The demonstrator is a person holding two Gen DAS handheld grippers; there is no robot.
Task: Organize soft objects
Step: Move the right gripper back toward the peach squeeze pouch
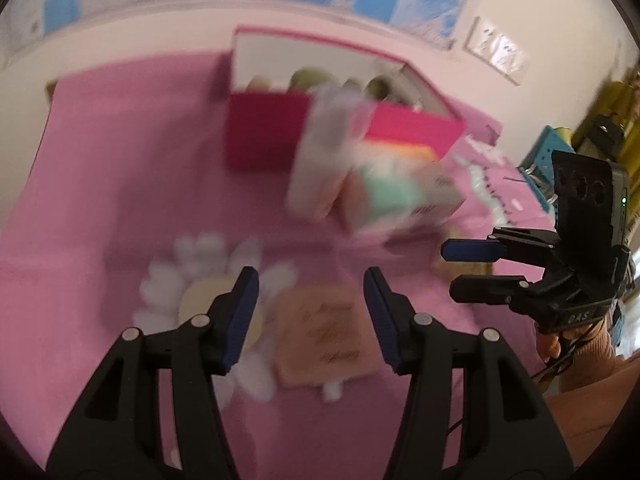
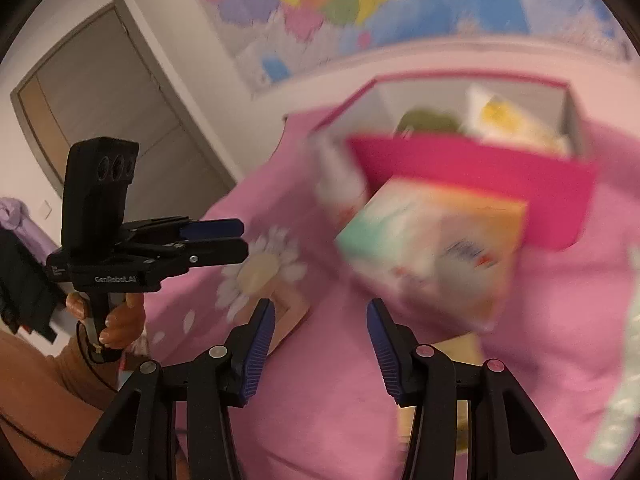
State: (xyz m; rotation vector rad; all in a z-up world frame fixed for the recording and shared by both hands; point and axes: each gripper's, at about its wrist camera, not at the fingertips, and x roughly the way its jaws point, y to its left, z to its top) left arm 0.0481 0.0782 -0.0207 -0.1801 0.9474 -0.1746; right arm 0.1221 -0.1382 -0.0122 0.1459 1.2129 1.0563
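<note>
My left gripper (image 1: pixel 310 280) hangs open over the pink bedcover, nothing between its pads. Just under it lie a white daisy-shaped cushion (image 1: pixel 192 292) with a yellow centre and a tan square cloth (image 1: pixel 324 332) with writing. Behind them an open pink box (image 1: pixel 264 132) holds greenish soft things. A white pack (image 1: pixel 320 160) and a colourful pack (image 1: pixel 400 196), both blurred, lean against its front. My right gripper (image 2: pixel 320 308) is open and empty, with the colourful pack (image 2: pixel 432 256) just ahead of it and the pink box (image 2: pixel 480 184) behind. The right gripper (image 1: pixel 472 270) shows at the right edge of the left wrist view.
A mint-and-white patterned piece (image 1: pixel 488 184) lies right of the box. A blue crate (image 1: pixel 548 160) stands beyond the bed's right edge. A map (image 2: pixel 320 4) covers the wall behind the bed, and a door (image 2: pixel 112 100) is at the left. A pale yellow item (image 2: pixel 452 360) lies under the right gripper.
</note>
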